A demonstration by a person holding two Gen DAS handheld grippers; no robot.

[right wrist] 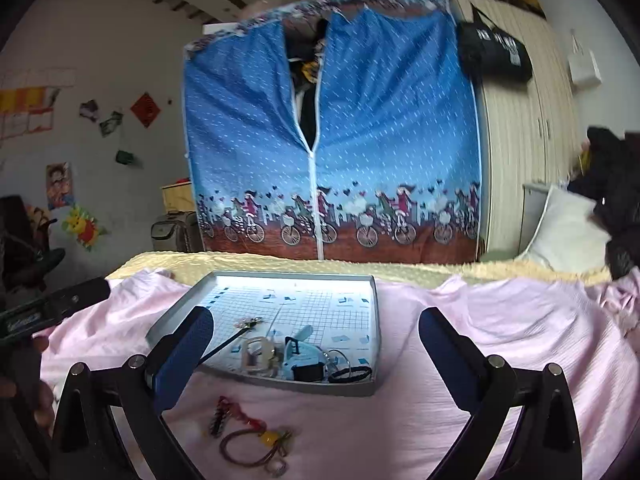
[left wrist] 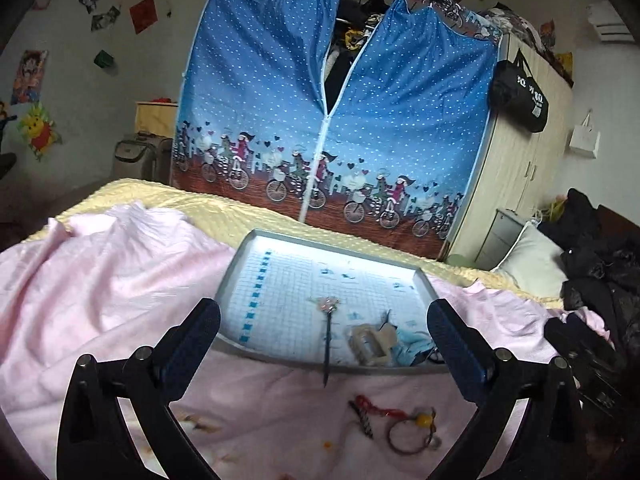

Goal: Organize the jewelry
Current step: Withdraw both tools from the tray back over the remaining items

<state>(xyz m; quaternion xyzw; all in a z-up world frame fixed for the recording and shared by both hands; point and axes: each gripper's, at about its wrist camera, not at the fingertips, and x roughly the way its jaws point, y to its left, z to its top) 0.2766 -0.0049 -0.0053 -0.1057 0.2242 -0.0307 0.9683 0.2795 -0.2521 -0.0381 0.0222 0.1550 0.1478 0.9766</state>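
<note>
While both sets of fingers stand spread wide and empty, the left gripper (left wrist: 323, 328) and right gripper (right wrist: 316, 334) hover over the pink blanket (left wrist: 120, 280), aimed at the near edge of the tray (left wrist: 236, 256).

Just below the left gripper, at about six o'clock, loose pieces lie on the blanket: a red beaded strand (left wrist: 374, 406), a small dark twisted pin (left wrist: 362, 420) touching it, and a thin bracelet (left wrist: 404, 436) with a yellow bead (left wrist: 424, 421). These look light, limp and snag-prone on soft cloth, so I judge the bracelet is best pinched at the bead, where there is some bulk.

Further out at twelve o'clock, a long hairpin (left wrist: 329, 340) with a pale flower head pokes over the tray's near rim; it seems stiff and slim, best gripped mid-shaft. At one o'clock in the tray sit a clear clip (left wrist: 368, 346) and a light blue clip (right wrist: 298, 354).
</note>
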